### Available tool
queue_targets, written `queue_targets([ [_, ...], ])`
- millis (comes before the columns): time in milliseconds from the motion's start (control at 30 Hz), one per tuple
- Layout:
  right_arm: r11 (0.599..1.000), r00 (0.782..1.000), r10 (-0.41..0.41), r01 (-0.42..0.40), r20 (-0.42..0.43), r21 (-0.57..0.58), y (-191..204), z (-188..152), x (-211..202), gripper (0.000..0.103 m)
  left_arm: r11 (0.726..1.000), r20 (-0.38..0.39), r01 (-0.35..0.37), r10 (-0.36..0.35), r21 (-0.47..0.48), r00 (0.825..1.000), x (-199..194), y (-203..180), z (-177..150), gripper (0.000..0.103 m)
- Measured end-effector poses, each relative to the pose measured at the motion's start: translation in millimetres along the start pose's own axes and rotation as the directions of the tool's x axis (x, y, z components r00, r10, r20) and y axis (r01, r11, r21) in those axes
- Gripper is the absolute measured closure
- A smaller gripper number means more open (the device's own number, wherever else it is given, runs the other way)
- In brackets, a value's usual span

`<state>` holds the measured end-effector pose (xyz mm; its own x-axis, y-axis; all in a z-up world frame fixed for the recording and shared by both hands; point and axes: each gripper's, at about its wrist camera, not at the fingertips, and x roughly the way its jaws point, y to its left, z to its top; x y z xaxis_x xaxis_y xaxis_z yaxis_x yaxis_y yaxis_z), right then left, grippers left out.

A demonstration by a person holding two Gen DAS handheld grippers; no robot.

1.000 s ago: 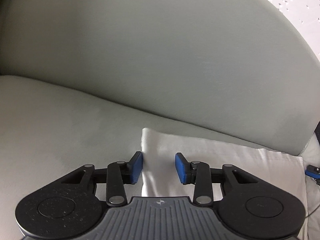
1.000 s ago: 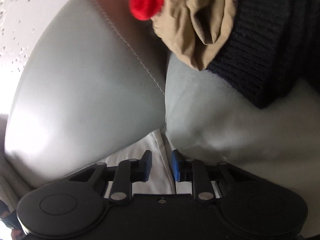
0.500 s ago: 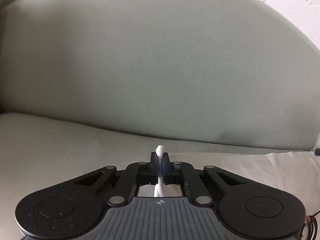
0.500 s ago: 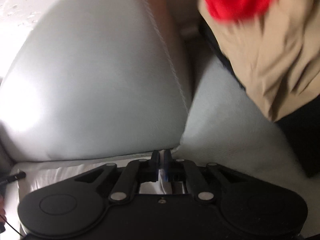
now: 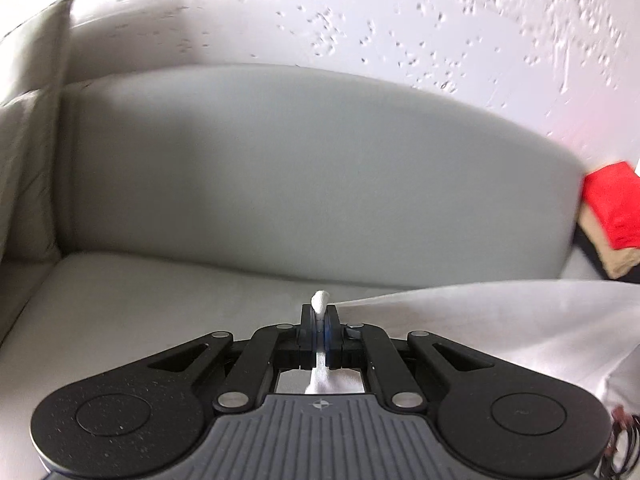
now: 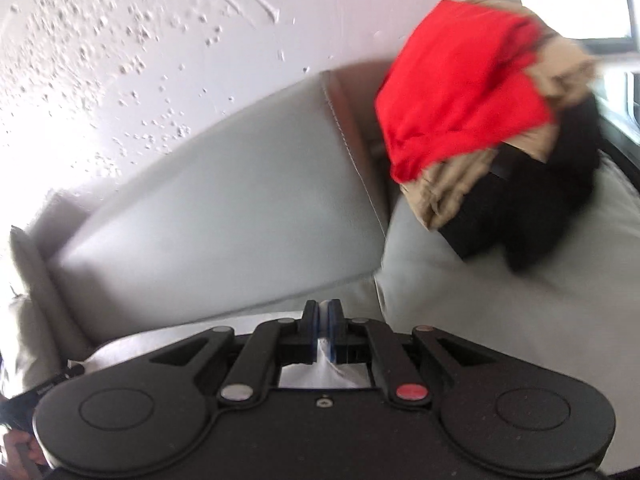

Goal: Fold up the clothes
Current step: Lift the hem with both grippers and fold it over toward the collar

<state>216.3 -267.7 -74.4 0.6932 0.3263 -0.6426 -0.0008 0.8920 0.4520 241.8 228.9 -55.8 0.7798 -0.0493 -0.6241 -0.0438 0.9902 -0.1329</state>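
Observation:
A white cloth (image 5: 500, 320) is held up over the grey sofa seat (image 5: 160, 300). My left gripper (image 5: 320, 312) is shut on one corner of it; a small tip of cloth sticks out above the pads. The cloth stretches away to the right. My right gripper (image 6: 322, 312) is shut on another corner of the white cloth (image 6: 320, 372), which shows between and under its fingers and off to the left (image 6: 132, 344).
A pile of clothes lies at the sofa's right end: a red piece (image 6: 460, 88) on top, a tan one (image 6: 444, 192) and a black one (image 6: 532, 208) beneath. The red piece also shows in the left wrist view (image 5: 612, 204). The sofa backrest (image 5: 300, 168) and a white wall (image 5: 360, 12) stand behind.
Both grippers shut on corners of the white cloth and then rose with it. The views now take in the sofa back, the wall and the clothes pile.

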Motion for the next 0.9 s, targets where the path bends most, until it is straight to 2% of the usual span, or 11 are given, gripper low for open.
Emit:
queue_targets([
  [133,0.999,0.998,0.008,-0.004,-0.057,0.054,-4,-30,-49,0.098,0.997,-0.068,0.007,-0.012,-0.079,0.998,-54,8,-42,0.100],
  [167,0.999,0.997,-0.004,0.009,-0.082,0.053,-19,-16,-48,0.098,0.995,-0.105,-0.013,0.002,-0.096,0.994,-64,10,-56,0.100],
  [233,0.998,0.985,-0.052,0.057,-0.163,0.023,-19,-44,-40,0.098,0.994,-0.169,-0.077,0.062,-0.083,0.984,-76,8,-83,0.100],
  [333,0.994,0.964,-0.091,0.103,-0.251,0.036,-29,-94,-16,0.098,0.990,-0.222,-0.127,0.111,-0.060,0.969,-95,5,-120,0.100],
  [433,0.989,0.959,-0.131,0.142,-0.251,0.026,-27,-121,-19,0.098,0.983,-0.265,-0.182,0.168,-0.029,0.950,-107,3,-140,0.100],
  [467,0.989,0.963,-0.137,0.147,-0.234,0.029,-26,-122,-24,0.098,0.982,-0.263,-0.187,0.173,-0.028,0.949,-110,-4,-142,0.100],
  [600,0.988,0.980,-0.141,0.149,-0.143,0.045,-24,-113,-53,0.098,0.986,-0.203,-0.153,0.138,-0.064,0.970,-132,-5,-134,0.100],
  [700,0.987,0.981,-0.146,0.153,-0.129,0.045,-32,-112,-66,0.098,0.984,-0.200,-0.177,0.172,-0.006,0.965,-148,-14,-140,0.100],
  [767,0.986,0.979,-0.150,0.158,-0.137,0.047,-38,-116,-74,0.098,0.980,-0.237,-0.189,0.197,0.059,0.951,-140,-21,-154,0.100],
  [900,0.974,0.956,-0.198,0.216,-0.217,0.065,-57,-140,-55,0.098,0.961,-0.306,-0.220,0.263,0.166,0.915,-126,-28,-188,0.099],
])
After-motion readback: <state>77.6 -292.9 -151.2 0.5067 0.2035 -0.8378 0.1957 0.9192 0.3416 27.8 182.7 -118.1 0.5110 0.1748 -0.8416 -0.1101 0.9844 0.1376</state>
